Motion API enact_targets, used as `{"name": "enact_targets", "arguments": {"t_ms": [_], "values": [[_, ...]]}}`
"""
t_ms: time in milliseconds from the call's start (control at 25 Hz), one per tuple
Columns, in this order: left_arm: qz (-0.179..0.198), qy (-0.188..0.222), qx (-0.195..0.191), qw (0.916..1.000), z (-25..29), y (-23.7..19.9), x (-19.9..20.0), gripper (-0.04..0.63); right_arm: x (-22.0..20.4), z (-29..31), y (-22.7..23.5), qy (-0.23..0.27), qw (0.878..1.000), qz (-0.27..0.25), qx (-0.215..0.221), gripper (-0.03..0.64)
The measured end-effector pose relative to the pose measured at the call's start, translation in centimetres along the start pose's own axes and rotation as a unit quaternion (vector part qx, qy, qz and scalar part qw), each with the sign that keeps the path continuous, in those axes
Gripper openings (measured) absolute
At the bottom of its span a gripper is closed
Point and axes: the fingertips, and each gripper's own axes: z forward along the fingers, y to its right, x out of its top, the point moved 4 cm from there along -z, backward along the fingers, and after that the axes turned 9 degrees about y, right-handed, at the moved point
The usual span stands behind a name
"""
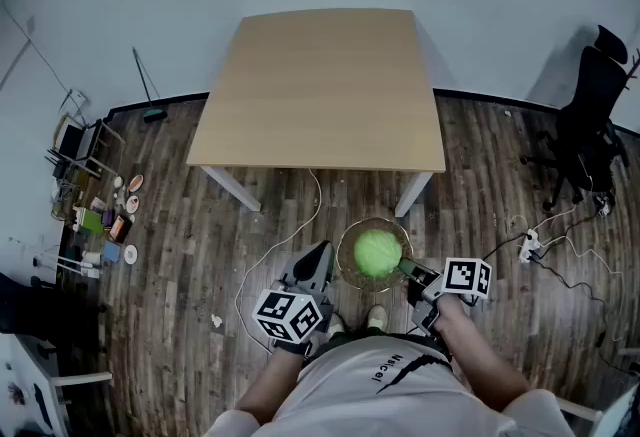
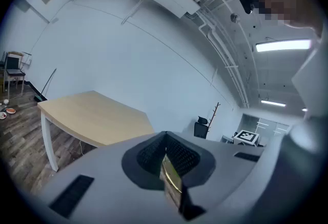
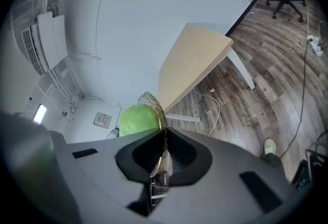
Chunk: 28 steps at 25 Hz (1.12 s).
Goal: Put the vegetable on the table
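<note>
Vegetable (image 1: pixel 377 251): round green head, no long axis to speak of. It sits in a shallow wire bowl (image 1: pixel 345 260) carried in the air in front of me, above the floor (image 1: pixel 200 245) and not yet over the desk (image 1: pixel 320 90).

Left tongs (image 1: pixel 322 260): clenched on the bowl's rim at about 9 o'clock of the vegetable. The left gripper view shows a thin brass-coloured edge pinched between the jaws.

Right tongs (image 1: pixel 408 271): clenched on the rim at about 4 o'clock. The right gripper view shows wire between the jaws, with the green head just beyond them. Neither tongs touches the vegetable itself, and both are about equally near it.

Key relation: the desk lies at 12 o'clock from the bowl, its near edge a short way ahead. Judgement: the load must travel forward and up over that edge, kept level so the head does not roll out.

Desk: pale wood top, white legs, bare.

Room: dark plank floor; a white cable (image 1: pixel 290 235) trailing at 10 o'clock; an office chair (image 1: pixel 590 115) at 2 o'clock; pale wall behind.
</note>
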Motion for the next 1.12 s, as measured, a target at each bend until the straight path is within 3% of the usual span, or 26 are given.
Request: {"name": "enact_targets", "arguments": {"t_ms": [920,1120], "values": [[-0.005,-0.005,0.009,0.9999,-0.1,1.2,-0.7,0.012,0.6,-1.5,1.0,0.005,1.0,0.007,-0.001,0.025],[0.011,-0.01,0.014,0.9998,0.6,2.2,-1.2,0.012,1.4,-1.7,1.9,0.006,1.0,0.014,0.007,0.025]]}}
